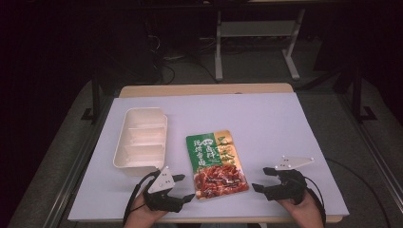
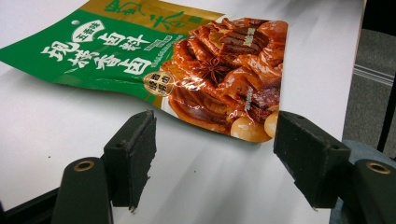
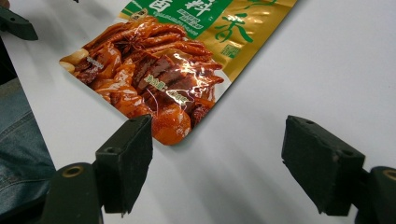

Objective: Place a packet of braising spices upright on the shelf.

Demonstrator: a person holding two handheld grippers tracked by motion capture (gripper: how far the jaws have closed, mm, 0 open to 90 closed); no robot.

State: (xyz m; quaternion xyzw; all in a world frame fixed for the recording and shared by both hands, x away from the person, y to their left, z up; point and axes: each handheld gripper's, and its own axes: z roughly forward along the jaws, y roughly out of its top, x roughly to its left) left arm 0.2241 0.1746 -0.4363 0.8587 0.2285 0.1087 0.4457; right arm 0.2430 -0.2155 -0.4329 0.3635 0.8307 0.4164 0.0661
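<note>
Both tools, left tool [image 1: 184, 186] and right tool [image 1: 263, 178], gape with jaws apart, flanking the glossy green-and-gold food pouch's [image 1: 216, 164] near edge; bare white counter [image 1: 266, 123] lies beyond.

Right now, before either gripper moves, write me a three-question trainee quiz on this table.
1. True or false: the left gripper is shut on the food packet.
2. Which lies left of the packet in the high view? A) white tray B) a bowl C) a cup
3. Fill in: the right gripper has its jaws ____.

Key: 1 false, both grippers are open and hold nothing. 2 A. 3 open.
</note>
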